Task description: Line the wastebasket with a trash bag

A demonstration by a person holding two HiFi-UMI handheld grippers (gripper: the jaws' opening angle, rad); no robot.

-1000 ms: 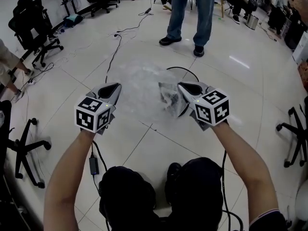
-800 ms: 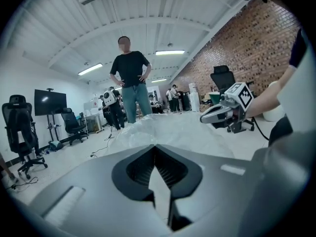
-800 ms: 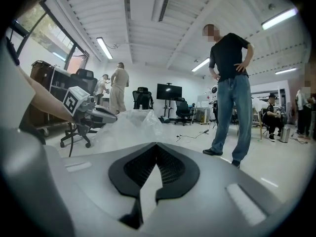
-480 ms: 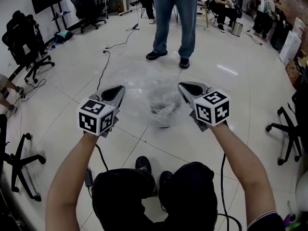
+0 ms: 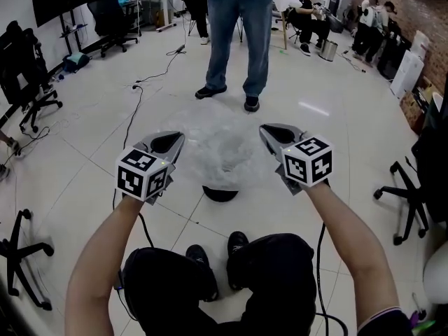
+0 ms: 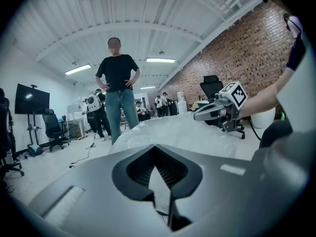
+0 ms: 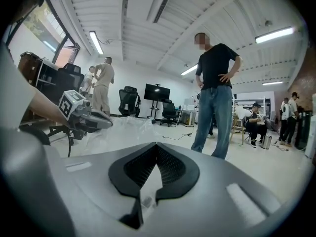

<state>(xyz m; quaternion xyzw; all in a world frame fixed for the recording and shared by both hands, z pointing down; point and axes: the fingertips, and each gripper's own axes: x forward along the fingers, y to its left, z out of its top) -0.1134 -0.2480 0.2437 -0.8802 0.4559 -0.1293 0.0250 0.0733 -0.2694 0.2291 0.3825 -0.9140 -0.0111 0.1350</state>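
clear trash bag (image 5: 222, 149) at the middle of the frame, hangs stretched wide in the air. pinched at its left edge by the left gripper (image 5: 171, 141), jaws shut tight on the thin plastic. pinched the same way at its right edge by the right gripper (image 5: 269, 131). just below the bag, dark round wastebasket (image 5: 220, 195) on the white floor (image 5: 336, 117). at the top middle, a person in jeans (image 5: 234, 40), standing. at the right edge, a black office chair (image 5: 411, 191).

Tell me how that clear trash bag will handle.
Likely floppy: the trash bag crumples between the left gripper and right gripper. Probably very light and apt to billow, being thin see-through film. Possibly slippery in the shut jaws.
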